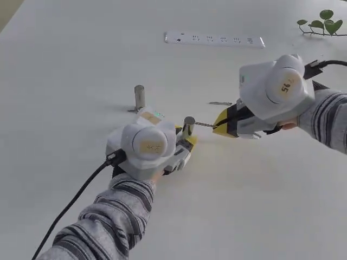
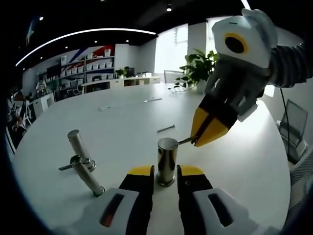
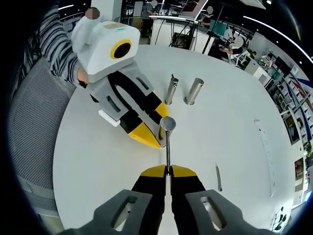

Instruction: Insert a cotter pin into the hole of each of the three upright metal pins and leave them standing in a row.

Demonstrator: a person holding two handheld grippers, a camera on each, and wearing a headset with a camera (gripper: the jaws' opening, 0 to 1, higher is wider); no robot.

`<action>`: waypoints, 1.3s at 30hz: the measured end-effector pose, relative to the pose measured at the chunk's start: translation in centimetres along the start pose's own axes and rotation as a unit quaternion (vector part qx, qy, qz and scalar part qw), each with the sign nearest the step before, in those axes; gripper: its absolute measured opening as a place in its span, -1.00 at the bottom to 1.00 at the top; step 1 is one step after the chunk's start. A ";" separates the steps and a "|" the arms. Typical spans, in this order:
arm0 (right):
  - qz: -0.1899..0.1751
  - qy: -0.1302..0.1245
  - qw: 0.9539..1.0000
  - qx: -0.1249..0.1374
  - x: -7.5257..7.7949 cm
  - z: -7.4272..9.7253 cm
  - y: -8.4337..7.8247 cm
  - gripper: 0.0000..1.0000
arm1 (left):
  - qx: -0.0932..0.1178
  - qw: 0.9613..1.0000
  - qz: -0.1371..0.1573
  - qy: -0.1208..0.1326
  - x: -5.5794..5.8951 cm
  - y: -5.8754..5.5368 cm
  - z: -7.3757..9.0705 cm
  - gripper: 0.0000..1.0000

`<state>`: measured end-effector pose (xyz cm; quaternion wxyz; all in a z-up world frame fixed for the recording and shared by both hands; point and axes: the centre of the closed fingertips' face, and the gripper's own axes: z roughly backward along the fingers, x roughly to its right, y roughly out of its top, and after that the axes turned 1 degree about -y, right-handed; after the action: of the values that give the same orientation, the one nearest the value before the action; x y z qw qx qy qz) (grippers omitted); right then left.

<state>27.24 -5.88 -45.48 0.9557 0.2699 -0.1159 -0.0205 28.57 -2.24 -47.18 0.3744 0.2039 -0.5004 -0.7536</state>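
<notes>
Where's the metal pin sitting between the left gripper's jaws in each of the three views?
Head view: gripped metal pin at centre, just beyond the left gripper.
Left gripper view: lower centre, upright between the jaws.
Right gripper view: centre, at the far end of the held cotter pin.
Shared landmark: the loose cotter pin lying flat nearby.

The foot of the shiny upright steel pin (image 1: 188,124) is hidden between the yellow-tipped fingers of the left gripper (image 1: 187,142); whether the thin grey cotter pin (image 1: 204,124), pinched in the fingers of the right gripper (image 1: 218,128), has entered its hole is too small to tell.
</notes>
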 end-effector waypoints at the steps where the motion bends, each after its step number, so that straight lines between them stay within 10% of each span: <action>1: 0.000 0.000 1.000 0.002 0.0 0.1 0.1 -1.00 | 0.000 1.000 0.000 0.000 0.0 0.0 0.0 -0.72; 39: 0.032 0.003 0.999 0.017 0.7 -1.5 2.5 -1.00 | -0.006 1.000 0.017 0.013 0.0 -0.5 -0.5 -0.81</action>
<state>28.17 -3.05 -45.27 0.9514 0.2827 -0.1216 0.0126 28.71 -2.38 -47.86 0.3947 0.2036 -0.4943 -0.7473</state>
